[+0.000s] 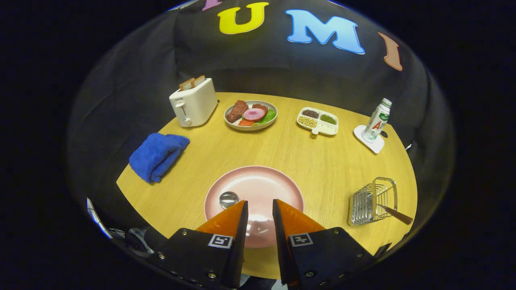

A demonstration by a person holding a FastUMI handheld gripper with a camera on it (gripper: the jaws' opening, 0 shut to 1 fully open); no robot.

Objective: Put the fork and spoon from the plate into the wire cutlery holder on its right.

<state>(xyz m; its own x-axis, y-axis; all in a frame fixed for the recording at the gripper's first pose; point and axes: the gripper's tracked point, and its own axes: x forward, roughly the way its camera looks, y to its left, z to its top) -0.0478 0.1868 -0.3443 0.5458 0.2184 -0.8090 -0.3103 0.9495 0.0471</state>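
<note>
The gripper [260, 209] has two wedge-shaped fingers tapering to narrow tips, a gap between them; each sits on a black blocky mount; each mount carries a small square black-and-white marker and several silver screws along its lower edge.

A round, shallow pink plate [266, 187] sits at the near middle of the wooden table. On its left part lies a shiny metal spoon [228, 199], bowl showing, its handle hidden behind the gripper finger. To the right, well apart from the plate, stands a silver wire cutlery holder [373, 201] near the table's right edge. A brown wooden-looking handle [397, 214] juts from it, tilted to the right.
</note>
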